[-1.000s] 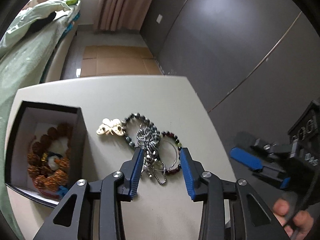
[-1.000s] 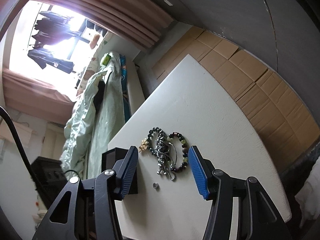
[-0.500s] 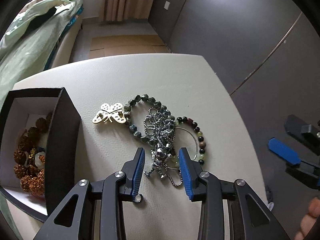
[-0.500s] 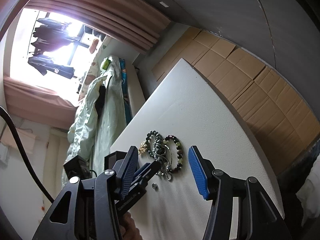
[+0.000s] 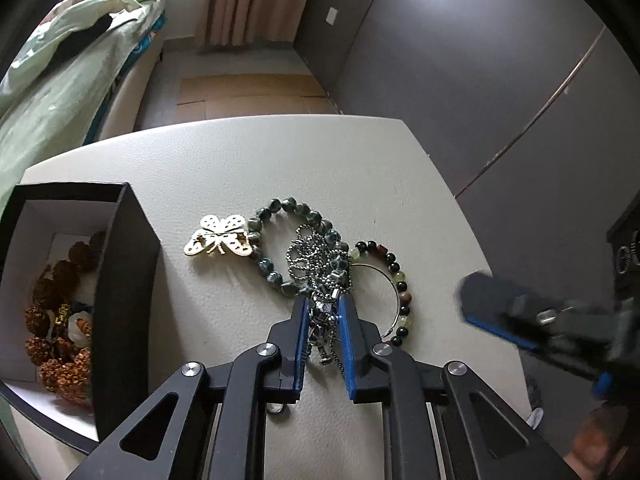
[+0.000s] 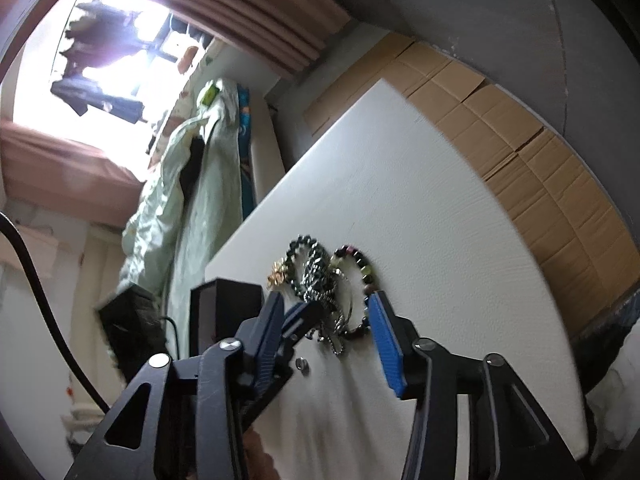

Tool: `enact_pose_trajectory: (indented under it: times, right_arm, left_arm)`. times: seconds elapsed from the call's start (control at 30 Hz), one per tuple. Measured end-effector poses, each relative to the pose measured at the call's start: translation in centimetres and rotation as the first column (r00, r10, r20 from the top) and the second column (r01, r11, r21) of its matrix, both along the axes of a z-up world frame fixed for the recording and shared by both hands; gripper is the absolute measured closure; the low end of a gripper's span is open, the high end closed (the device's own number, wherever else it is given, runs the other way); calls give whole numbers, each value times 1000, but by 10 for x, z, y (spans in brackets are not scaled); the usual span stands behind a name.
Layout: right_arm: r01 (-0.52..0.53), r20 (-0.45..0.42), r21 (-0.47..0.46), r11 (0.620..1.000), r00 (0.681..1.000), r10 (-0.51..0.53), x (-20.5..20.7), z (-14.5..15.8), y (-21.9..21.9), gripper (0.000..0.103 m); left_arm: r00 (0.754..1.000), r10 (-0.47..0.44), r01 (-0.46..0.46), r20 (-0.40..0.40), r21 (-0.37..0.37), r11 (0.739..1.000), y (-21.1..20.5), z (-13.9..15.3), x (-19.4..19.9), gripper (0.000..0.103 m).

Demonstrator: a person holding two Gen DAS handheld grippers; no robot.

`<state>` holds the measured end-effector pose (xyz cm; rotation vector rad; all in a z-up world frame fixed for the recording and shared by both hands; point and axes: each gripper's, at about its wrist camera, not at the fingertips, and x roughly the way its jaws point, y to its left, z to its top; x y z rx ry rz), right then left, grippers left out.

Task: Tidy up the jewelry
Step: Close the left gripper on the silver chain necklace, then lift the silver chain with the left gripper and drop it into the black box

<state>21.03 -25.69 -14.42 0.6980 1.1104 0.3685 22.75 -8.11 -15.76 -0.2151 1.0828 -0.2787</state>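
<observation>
Pinching the silver chain (image 5: 320, 276), left tool (image 5: 323, 308), right tool (image 6: 326, 312) spread apart, beads inside box (image 5: 120, 280) only left-view.

White table (image 5: 224, 168) in a bedroom. Bed (image 5: 60, 92) with a green blanket (image 5: 48, 80) on the left, black cloth (image 5: 82, 36) on top. Pink curtains (image 5: 248, 0) at the back. Flat brown cardboard (image 5: 256, 94) on the floor. Dark grey wall (image 5: 460, 60) on the right. Bright window (image 6: 120, 52) past the bed.
</observation>
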Motion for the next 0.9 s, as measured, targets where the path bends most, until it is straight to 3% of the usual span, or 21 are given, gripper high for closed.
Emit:
enact_pose_trajectory:
  times: [0.17, 0.83, 0.9]
  right_arm:
    - [-30, -24, -32, 999, 999, 29, 6, -11, 14, 71]
    - [-29, -66, -132, 991, 998, 20, 17, -30, 32, 72]
    - [-34, -69, -146, 989, 997, 24, 19, -32, 35, 76]
  left_arm:
    - [1000, 12, -11, 6, -39, 999, 10, 8, 1, 98]
    - [995, 56, -39, 85, -180, 983, 48, 50, -13, 98]
    - [993, 58, -38, 102, -187, 982, 51, 57, -16, 98]
